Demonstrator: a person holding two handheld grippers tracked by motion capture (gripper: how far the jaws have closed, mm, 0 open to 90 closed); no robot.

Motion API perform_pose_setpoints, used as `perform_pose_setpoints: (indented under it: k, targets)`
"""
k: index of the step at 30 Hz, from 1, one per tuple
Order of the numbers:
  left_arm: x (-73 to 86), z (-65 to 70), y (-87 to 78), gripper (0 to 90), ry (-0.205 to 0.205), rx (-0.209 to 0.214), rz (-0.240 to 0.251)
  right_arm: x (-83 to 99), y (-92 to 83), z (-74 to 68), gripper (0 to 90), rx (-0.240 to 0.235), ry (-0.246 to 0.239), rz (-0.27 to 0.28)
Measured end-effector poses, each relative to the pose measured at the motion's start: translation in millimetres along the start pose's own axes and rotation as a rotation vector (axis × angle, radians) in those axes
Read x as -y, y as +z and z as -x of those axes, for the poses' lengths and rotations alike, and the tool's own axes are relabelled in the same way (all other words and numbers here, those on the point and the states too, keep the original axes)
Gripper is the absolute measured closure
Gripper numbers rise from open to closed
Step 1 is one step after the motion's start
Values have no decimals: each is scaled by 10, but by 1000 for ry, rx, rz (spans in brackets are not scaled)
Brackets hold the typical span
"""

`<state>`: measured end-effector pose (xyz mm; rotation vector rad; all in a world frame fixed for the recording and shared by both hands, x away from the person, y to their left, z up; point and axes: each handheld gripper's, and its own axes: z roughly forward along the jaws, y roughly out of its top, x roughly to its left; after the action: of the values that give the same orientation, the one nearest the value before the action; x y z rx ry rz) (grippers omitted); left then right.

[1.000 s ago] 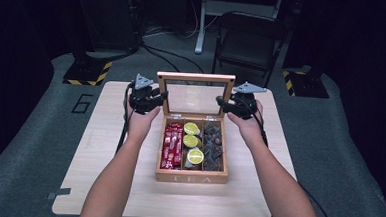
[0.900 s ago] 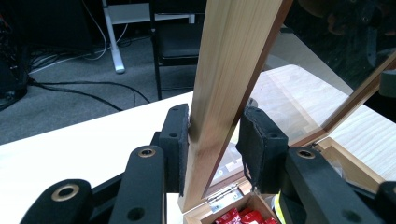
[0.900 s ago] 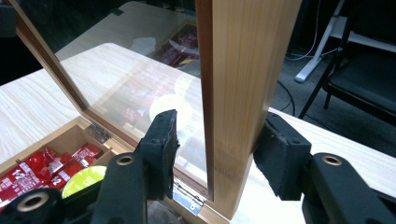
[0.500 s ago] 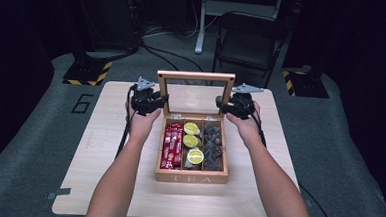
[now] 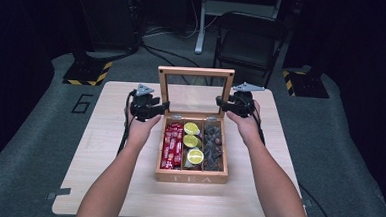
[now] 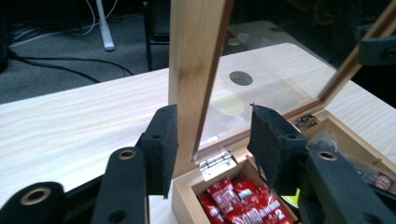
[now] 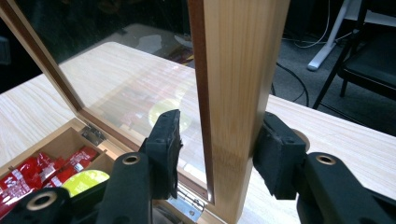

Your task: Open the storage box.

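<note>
A wooden tea box stands mid-table with its glass lid upright. Inside lie red packets, lime-print sachets and dark sachets. My left gripper straddles the lid's left stile. Its jaws have just been opening: one pad rests by the wood and the other stands well off, so my left gripper is open. My right gripper straddles the right stile. Its jaws have just been closing: one pad meets the wood, while the other keeps a narrow gap in my right gripper.
The light wooden table has bare board on both sides of the box and in front of it. A round hole is cut in the tabletop behind the lid. A dark chair and cables lie on the floor beyond.
The left gripper's jaws have spread apart around the lid's edge. Both hands stay where they were, and the lid remains upright.
</note>
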<state>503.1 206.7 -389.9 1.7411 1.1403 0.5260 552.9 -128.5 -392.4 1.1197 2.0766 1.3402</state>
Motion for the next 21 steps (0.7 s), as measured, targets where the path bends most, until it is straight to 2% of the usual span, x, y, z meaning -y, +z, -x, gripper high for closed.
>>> perform_pose_setpoints:
  k: [4, 8, 10, 15, 19, 21]
  targets:
    - [51, -10, -55, 480, -10, 19, -12, -29, 24, 42, 533, -14, 14, -15]
    - [98, 13, -118, 464, -19, 37, -12, -81, 65, 23, 525, 11, -19, -43]
    - [122, 24, -149, 462, -2, 44, -13, -82, 80, 18, 519, 18, -11, -41]
    - [203, 73, -212, 442, 2, 52, -17, -71, 117, 53, 456, -8, -11, -29]
    - [277, 111, -253, 424, 1, 58, -28, -96, 141, 47, 448, -1, -9, -42]
    - [323, 138, -275, 411, 14, 64, -35, -113, 157, 40, 444, 8, 1, -54]
